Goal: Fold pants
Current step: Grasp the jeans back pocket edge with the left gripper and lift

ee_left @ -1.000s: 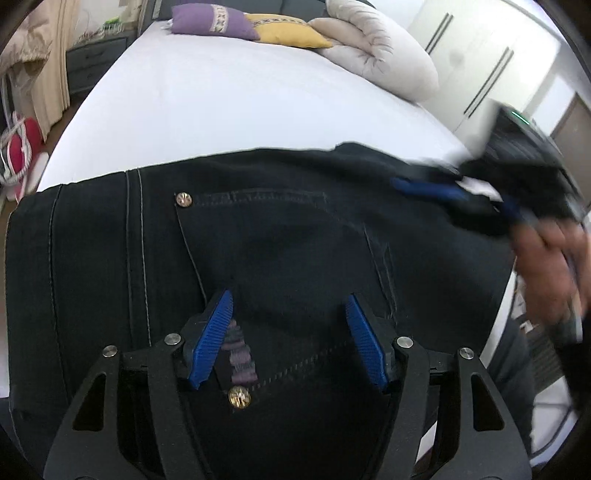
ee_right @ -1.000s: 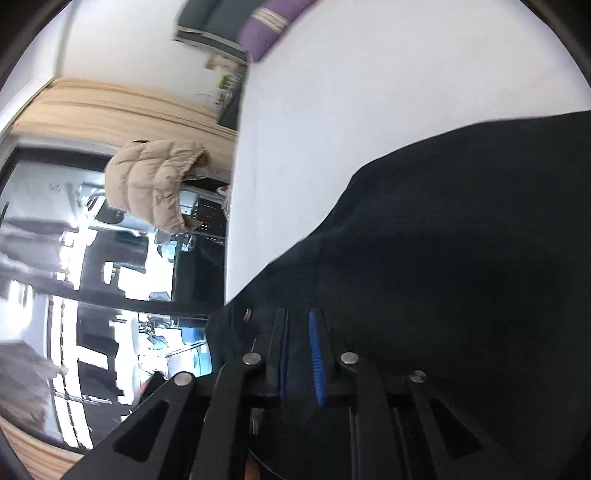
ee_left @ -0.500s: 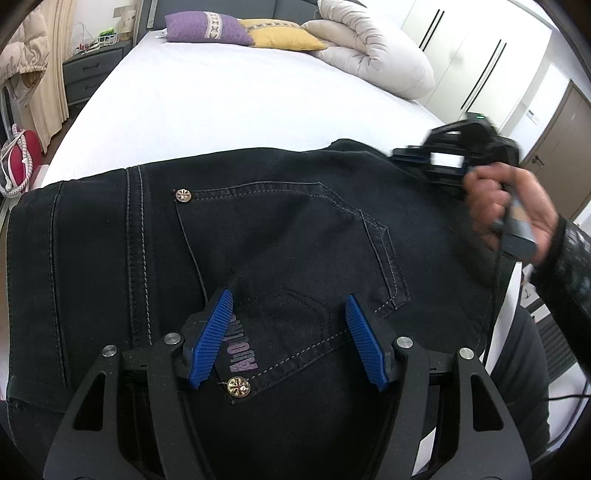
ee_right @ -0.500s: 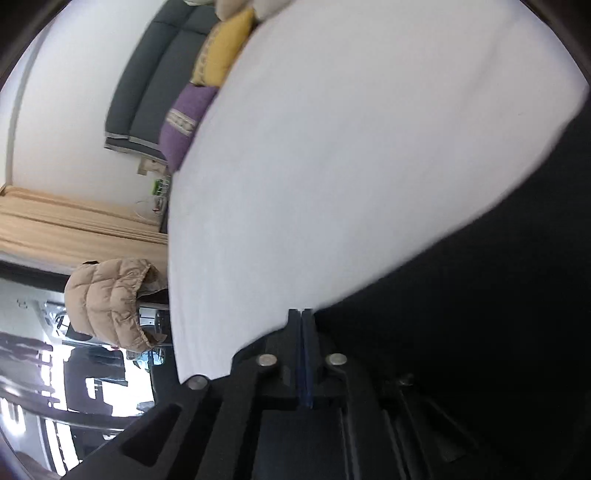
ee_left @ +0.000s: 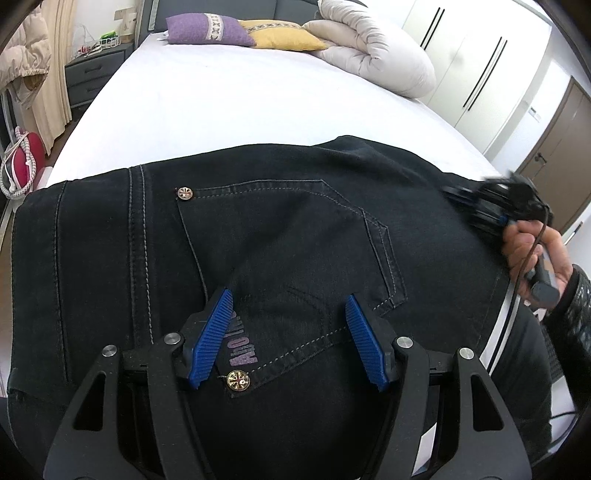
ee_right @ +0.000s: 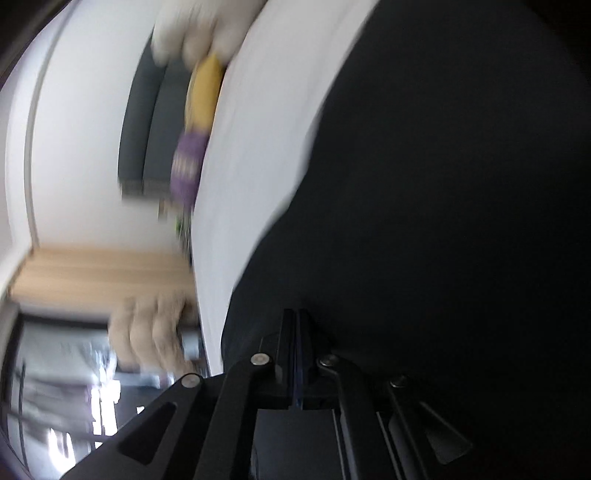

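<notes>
The black jeans (ee_left: 295,236) lie spread across the near end of the white bed (ee_left: 240,96), back pocket up, with a brass rivet (ee_left: 184,193) at the pocket's far left corner and another (ee_left: 238,380) near the purple lettering at its near corner. The left gripper (ee_left: 288,339) hovers over that pocket with its blue pads (ee_left: 210,339) standing well apart, nothing pressed between them, just as it did a second ago; it has hardly moved. The change is on the right: the right gripper (ee_left: 476,206), which a second ago was a blurred shape higher up at the right edge, has since swung down to the jeans' right edge, where a hand (ee_left: 532,254) in a dark sleeve grips its handle. In its own blurred view the right gripper's (ee_right: 297,354) jaws have gone from a narrow gap to fully closed, pads meeting face to face; whether any denim is caught between them cannot be told. That view has also rolled further, so the bed edge now runs almost upright. At the far end lie a purple pillow (ee_left: 207,29), a yellow pillow (ee_left: 284,35) and a rolled cream duvet (ee_left: 376,55).
</notes>
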A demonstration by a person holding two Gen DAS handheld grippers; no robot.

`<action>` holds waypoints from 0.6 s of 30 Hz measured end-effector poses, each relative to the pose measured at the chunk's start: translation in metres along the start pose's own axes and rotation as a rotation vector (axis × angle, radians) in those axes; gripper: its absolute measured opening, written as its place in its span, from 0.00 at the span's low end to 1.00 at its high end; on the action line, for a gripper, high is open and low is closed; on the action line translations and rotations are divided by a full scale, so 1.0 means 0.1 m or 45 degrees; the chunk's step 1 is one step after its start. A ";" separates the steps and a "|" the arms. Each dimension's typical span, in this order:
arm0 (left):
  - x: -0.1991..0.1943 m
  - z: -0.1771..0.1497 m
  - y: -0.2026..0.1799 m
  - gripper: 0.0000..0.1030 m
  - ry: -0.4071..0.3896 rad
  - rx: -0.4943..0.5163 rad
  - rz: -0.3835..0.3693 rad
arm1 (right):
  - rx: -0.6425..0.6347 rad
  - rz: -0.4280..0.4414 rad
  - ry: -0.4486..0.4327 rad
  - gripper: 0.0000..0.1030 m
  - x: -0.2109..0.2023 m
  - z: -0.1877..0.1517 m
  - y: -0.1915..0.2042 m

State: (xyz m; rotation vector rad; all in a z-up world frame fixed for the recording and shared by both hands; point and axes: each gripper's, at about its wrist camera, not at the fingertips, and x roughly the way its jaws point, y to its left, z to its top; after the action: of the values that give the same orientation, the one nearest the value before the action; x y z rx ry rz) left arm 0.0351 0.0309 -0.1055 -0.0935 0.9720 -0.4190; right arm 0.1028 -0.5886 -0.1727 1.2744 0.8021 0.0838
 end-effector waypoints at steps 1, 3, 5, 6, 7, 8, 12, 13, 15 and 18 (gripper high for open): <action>0.00 0.01 -0.01 0.60 0.001 0.001 0.001 | 0.008 -0.026 -0.078 0.00 -0.22 0.15 -0.11; -0.01 0.01 -0.02 0.60 0.001 0.002 0.004 | 0.043 -0.066 -0.224 0.00 -0.66 0.36 -0.33; -0.02 0.00 -0.02 0.60 0.000 0.001 0.007 | 0.130 -0.076 -0.357 0.00 -1.13 0.53 -0.62; -0.01 0.01 -0.02 0.60 0.000 -0.001 0.010 | 0.164 -0.074 -0.405 0.00 -1.32 0.59 -0.72; -0.01 0.01 -0.02 0.60 0.000 -0.001 0.013 | 0.192 -0.101 -0.470 0.00 -1.56 0.65 -0.85; -0.01 0.02 -0.03 0.61 -0.001 -0.002 0.015 | 0.203 -0.129 -0.532 0.00 -1.73 0.66 -0.93; -0.01 0.00 -0.02 0.61 -0.011 0.005 0.022 | 0.237 -0.158 -0.700 0.03 -2.29 0.67 -0.98; -0.01 0.00 -0.03 0.61 -0.013 0.004 0.025 | 0.162 -0.193 -0.700 0.05 -2.32 0.64 -0.79; 0.00 -0.02 -0.07 0.61 -0.013 -0.001 0.040 | 0.040 -0.128 -0.622 0.05 -2.18 0.56 -0.43; -0.04 0.01 -0.14 0.61 0.003 -0.028 0.069 | -0.166 -0.022 -0.353 0.05 -1.54 0.34 0.19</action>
State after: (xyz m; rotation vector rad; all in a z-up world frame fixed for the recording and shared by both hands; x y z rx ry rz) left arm 0.0302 0.0193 -0.0982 -0.0866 0.9796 -0.3582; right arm 0.0166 -0.6841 -0.0785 1.1255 0.5596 -0.0530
